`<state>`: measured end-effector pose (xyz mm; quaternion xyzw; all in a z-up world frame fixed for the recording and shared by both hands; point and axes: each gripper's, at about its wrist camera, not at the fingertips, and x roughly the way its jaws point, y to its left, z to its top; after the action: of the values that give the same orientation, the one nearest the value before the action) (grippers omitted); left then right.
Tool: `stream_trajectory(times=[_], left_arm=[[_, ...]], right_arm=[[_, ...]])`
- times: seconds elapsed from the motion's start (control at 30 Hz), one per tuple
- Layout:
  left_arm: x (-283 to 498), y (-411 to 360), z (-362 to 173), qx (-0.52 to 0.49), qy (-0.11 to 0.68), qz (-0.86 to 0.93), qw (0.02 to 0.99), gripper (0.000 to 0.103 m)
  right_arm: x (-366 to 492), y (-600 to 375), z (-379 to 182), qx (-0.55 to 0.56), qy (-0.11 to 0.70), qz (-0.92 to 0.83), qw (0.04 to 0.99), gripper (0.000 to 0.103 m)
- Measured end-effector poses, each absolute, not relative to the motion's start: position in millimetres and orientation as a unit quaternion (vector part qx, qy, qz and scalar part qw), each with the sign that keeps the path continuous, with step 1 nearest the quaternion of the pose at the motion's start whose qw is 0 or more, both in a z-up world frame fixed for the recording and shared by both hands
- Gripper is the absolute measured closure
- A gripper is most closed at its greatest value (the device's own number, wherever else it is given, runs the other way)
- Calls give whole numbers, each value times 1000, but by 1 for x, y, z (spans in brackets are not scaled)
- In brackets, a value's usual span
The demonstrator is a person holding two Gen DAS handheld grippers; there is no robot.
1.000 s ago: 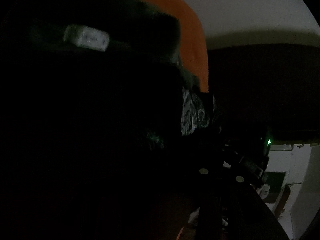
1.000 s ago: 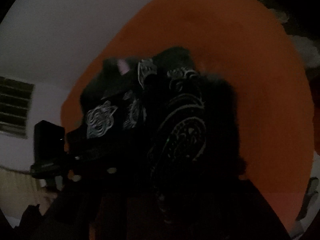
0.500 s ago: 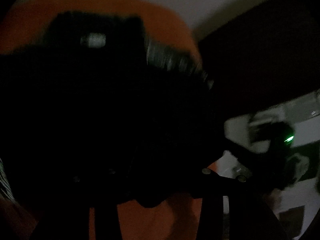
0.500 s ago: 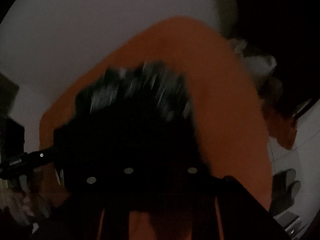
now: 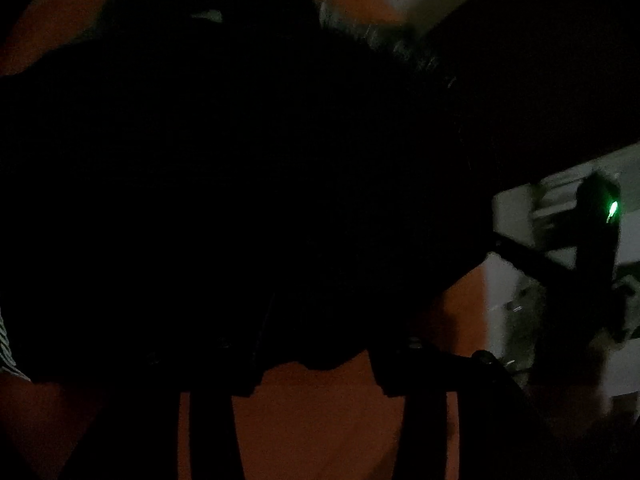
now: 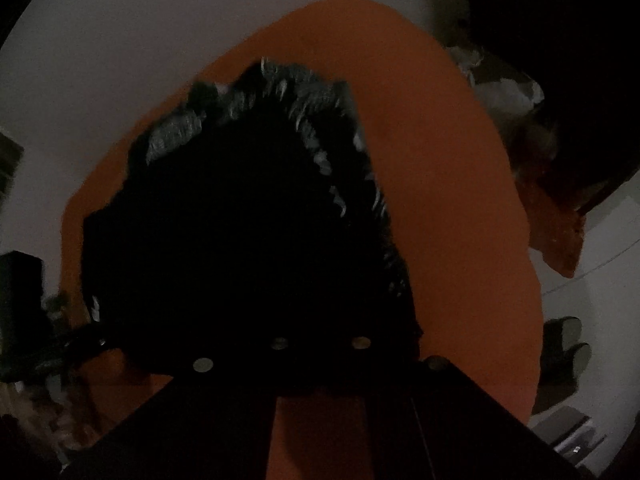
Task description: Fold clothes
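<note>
Very dim light, but the black garment (image 6: 248,240) reads as soft matt cloth, and along its far edge a pale printed pattern (image 6: 312,136) gives a faint sheen, blurred. Under it the orange surface (image 6: 440,200) looks like smooth matt fabric, no gloss anywhere. On the right gripper (image 6: 320,344) the fingers show matt black, hard like plastic, with small round studs (image 6: 362,343) catching light like metal. From the left wrist, the garment (image 5: 240,180) swallows all light; a small pale tag (image 5: 208,16) near its top looks woven, though too blurred to be sure.
</note>
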<state>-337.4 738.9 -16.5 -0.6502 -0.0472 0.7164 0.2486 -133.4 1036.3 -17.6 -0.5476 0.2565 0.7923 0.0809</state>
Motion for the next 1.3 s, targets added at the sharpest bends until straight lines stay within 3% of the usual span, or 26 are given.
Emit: stream_trajectory(times=[0.13,0.17,0.3,0.37,0.47,0.6,0.73,0.9,1.13,1.3], left_arm=[[-343,730,-11,-664,-73,706,237,58],[-347,729,8,-648,-73,718,242,58],[-382,748,45,-614,-52,751,236,57],[-410,757,29,-623,-35,758,189,57],[-433,765,-12,-647,-26,749,143,55],[-433,758,-2,-648,-34,747,144,55],[-441,736,25,-622,-59,770,128,54],[-457,754,-16,-637,-1,760,131,44],[-403,726,33,-611,-46,775,153,45],[-375,745,-11,-634,-26,758,151,44]], right_arm=[[-153,1032,-49,-591,249,762,91,103],[-156,1031,-39,-587,244,766,90,99],[-189,1023,14,-541,225,807,70,98],[-212,1019,24,-533,218,815,63,98],[-255,1019,-13,-574,206,789,74,100],[-278,1021,-42,-610,205,761,82,102],[-259,1023,-6,-581,187,788,84,101],[-234,1053,-33,-567,238,781,106,102],[-202,1027,10,-531,223,815,70,100],[-200,990,-18,-568,222,791,53,100]])
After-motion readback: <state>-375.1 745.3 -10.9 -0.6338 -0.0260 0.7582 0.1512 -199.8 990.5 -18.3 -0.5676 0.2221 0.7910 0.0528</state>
